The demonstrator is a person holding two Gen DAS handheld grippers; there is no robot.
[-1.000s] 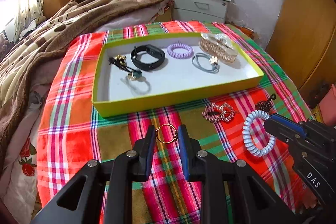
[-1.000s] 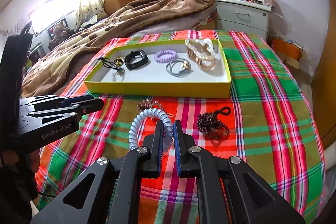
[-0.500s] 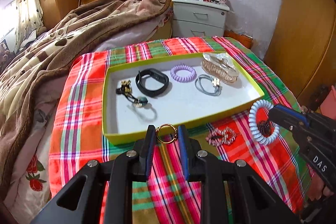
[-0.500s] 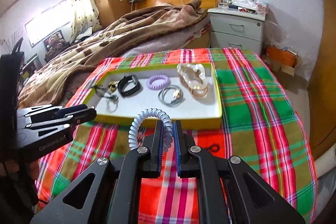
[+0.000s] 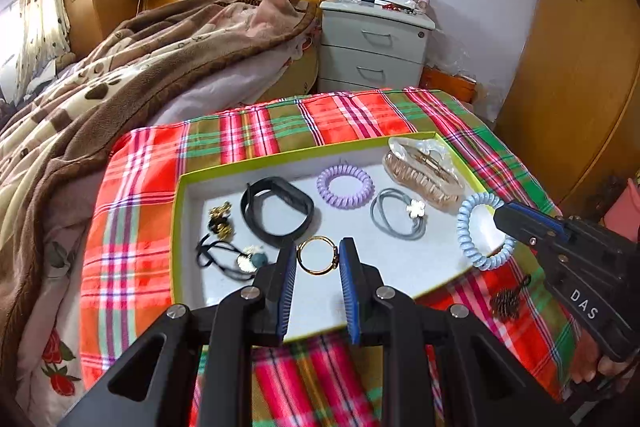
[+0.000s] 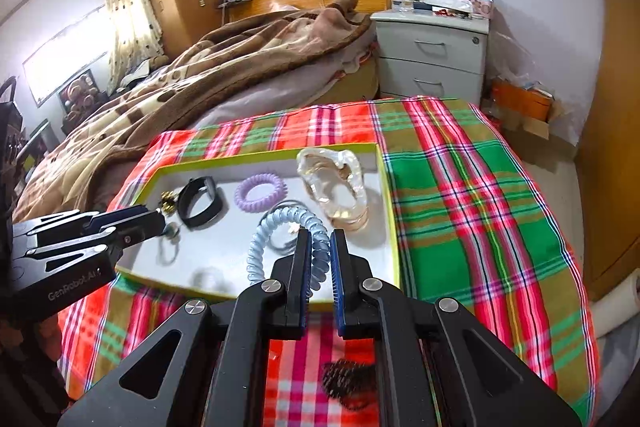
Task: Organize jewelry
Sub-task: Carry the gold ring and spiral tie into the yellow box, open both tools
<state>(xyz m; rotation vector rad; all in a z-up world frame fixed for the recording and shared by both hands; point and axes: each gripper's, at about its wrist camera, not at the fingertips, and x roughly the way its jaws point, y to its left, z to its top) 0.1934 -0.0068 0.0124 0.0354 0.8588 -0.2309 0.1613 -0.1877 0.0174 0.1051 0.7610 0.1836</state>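
Observation:
My left gripper (image 5: pixel 318 255) is shut on a gold ring (image 5: pixel 317 255) and holds it above the front of the yellow-rimmed tray (image 5: pixel 178 219). My right gripper (image 6: pixel 320 247) is shut on a pale blue spiral hair tie (image 6: pixel 280 223) above the tray's front right part; this tie also shows in the left wrist view (image 5: pixel 476 227). In the tray lie a black band (image 5: pixel 276 211), a purple spiral tie (image 5: pixel 345 186), a grey tie with a flower (image 5: pixel 400 215), a clear hair claw (image 5: pixel 424 171) and dark ties with charms (image 5: pixel 224 247).
The tray sits on a red and green plaid cloth (image 6: pixel 460 187). A dark bead bracelet (image 6: pixel 348 383) lies on the cloth in front of the tray, also in the left wrist view (image 5: pixel 506 303). A brown blanket (image 5: pixel 120 75) lies at left, a grey nightstand (image 6: pixel 432 59) behind.
Both grippers have risen and moved forward from the cloth to above the tray, carrying the gold ring and the blue spiral tie.

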